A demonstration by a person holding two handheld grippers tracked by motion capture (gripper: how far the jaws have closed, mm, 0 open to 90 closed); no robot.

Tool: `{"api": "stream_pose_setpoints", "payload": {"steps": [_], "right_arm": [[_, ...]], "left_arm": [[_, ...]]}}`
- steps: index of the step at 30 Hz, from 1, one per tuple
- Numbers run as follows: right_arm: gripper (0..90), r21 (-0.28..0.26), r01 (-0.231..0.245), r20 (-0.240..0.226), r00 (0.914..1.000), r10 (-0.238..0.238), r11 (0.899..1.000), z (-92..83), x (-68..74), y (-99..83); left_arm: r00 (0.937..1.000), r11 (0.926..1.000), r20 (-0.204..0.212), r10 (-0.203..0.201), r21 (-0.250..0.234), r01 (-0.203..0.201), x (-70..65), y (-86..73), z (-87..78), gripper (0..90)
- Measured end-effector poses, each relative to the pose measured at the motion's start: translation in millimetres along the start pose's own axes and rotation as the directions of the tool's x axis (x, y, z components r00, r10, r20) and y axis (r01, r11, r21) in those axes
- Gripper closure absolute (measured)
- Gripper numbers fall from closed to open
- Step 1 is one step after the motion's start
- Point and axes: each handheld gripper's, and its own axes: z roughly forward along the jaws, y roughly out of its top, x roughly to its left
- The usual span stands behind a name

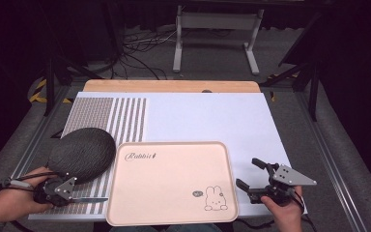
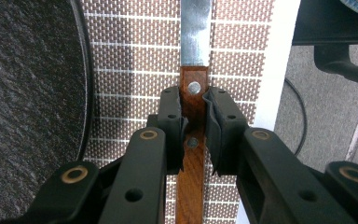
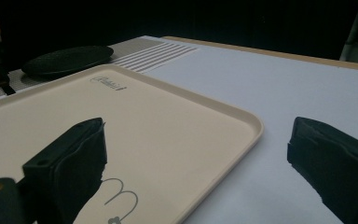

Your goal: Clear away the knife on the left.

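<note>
A dark room with grey floor (image 1: 212, 53) and cables surrounds the table (image 1: 207, 116), white-topped with a wooden far edge. A cream tray (image 1: 171, 183) lies at 6 o'clock, a dark oval mat (image 1: 82, 152) at 8. The left gripper (image 1: 79, 198) clamps a knife (image 2: 193, 116) by its wooden handle; the right gripper (image 1: 249, 174), at 4 o'clock, stands wide, empty.

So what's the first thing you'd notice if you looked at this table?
Probably the big pink tray with a little bunny drawn on it, in the middle near the front edge. Next, the left tongs pinching a knife by its wooden handle over the striped mat, beside a dark woven oval mat.
</note>
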Motion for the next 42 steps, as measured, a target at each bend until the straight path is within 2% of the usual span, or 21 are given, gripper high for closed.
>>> {"api": "stream_pose_setpoints", "payload": {"steps": [8,10,11,12,15,16,20,21,22,24,25,26,27,29,30,32,33,38,40,41,42], "right_arm": [[5.6,0.002,0.0,0.0,1.0,0.0,1.0,0.3,0.3,0.4],[5.6,-0.001,0.001,-0.001,1.0,-0.001,1.0,0.2,0.3,0.3],[5.6,-0.002,0.001,0.0,1.0,-0.001,1.0,0.1,0.3,0.4],[5.6,-0.002,0.002,0.001,1.0,-0.002,1.0,-0.1,0.2,0.6],[5.6,-0.005,0.003,0.0,1.0,-0.003,1.0,0.0,-0.2,0.6],[5.6,-0.005,0.003,0.0,1.0,-0.003,1.0,0.0,-0.2,0.6],[5.8,0.0,-0.001,0.004,1.0,0.001,1.0,-0.8,0.0,0.8],[5.8,-0.001,-0.002,0.003,1.0,0.002,1.0,-1.1,-0.3,0.7],[5.8,-0.001,-0.003,0.004,1.0,0.003,1.0,-1.1,-0.5,0.6],[5.8,0.003,-0.005,0.007,1.0,0.005,1.0,-0.8,-1.0,0.1],[5.8,0.006,-0.007,0.01,0.9999,0.007,1.0,-0.8,-1.3,-0.2],[5.8,0.006,-0.009,0.014,0.9999,0.008,1.0,-0.9,-1.5,-0.4],[5.8,0.006,-0.009,0.016,0.9998,0.009,1.0,-1.0,-1.6,-0.4],[5.8,0.006,-0.007,0.022,0.9997,0.007,1.0,-1.5,-2.2,-0.3],[5.8,0.003,-0.012,0.025,0.9996,0.012,1.0,-1.5,-2.5,-0.6],[5.7,0.005,-0.015,0.029,0.9995,0.015,1.0,-1.8,-3.3,-1.0],[5.7,0.005,-0.016,0.032,0.9994,0.016,1.0,-1.7,-3.6,-1.2],[5.6,0.009,-0.021,0.05,0.9985,0.02,1.0,-2.2,-5.0,-1.9],[5.6,0.006,-0.023,0.055,0.9982,0.023,1.0,-2.8,-6.2,-2.2],[5.6,0.007,-0.026,0.058,0.998,0.025,1.0,-3.1,-6.5,-2.4],[5.6,0.006,-0.029,0.061,0.9977,0.029,1.0,-3.1,-6.8,-2.6]], "left_arm": [[0.999,0.9984,-0.002,-0.044,-0.035,0.044,-1.1,-9.3,-12.1,77.9],[0.9968,0.9954,-0.004,-0.08,-0.053,0.08,-1.7,-11.8,-21.0,77.9],[0.9917,0.9886,-0.003,-0.128,-0.08,0.128,-1.5,-12.4,-25.6,77.9],[0.9829,0.9772,0.051,-0.177,-0.11,0.182,-1.5,-13.3,-29.6,77.9],[0.955,0.9382,0.109,-0.276,-0.186,0.292,-1.4,-14.1,-39.1,77.8],[0.955,0.9382,0.109,-0.276,-0.186,0.292,-1.4,-14.1,-39.1,77.8],[0.9322,0.9085,0.128,-0.339,-0.213,0.359,0.5,-10.8,-49.3,77.9],[0.9267,0.8999,0.123,-0.355,-0.223,0.375,0.2,-9.3,-51.3,77.8],[0.9158,0.8843,0.143,-0.375,-0.241,0.4,1.0,-7.9,-53.9,77.9],[0.9055,0.8644,0.148,-0.398,-0.27,0.424,1.4,-6.2,-57.2,77.8],[0.9055,0.8644,0.148,-0.398,-0.27,0.424,1.4,-6.2,-57.2,77.8],[0.8879,0.8442,0.168,-0.428,-0.276,0.459,2.2,-5.0,-59.1,77.8],[0.879,0.8302,0.181,-0.441,-0.29,0.476,3.6,-3.9,-60.8,77.9],[0.8678,0.8141,0.187,-0.461,-0.301,0.497,5.1,-1.1,-62.8,77.8],[0.8678,0.8141,0.187,-0.461,-0.301,0.497,5.1,-1.1,-62.8,77.8],[0.8559,0.7984,0.193,-0.48,-0.309,0.517,4.8,2.7,-64.8,77.8],[0.8462,0.7843,0.202,-0.493,-0.318,0.533,5.5,5.9,-66.8,77.8],[0.8408,0.769,0.205,-0.501,-0.34,0.541,5.7,16.3,-71.7,77.8],[0.8322,0.7558,0.215,-0.511,-0.349,0.554,5.9,22.9,-74.8,77.8],[0.823,0.7465,0.225,-0.522,-0.347,0.568,5.3,25.9,-76.5,77.8],[0.825,0.7436,0.219,-0.521,-0.358,0.565,6.5,28.4,-77.7,77.8]]}}
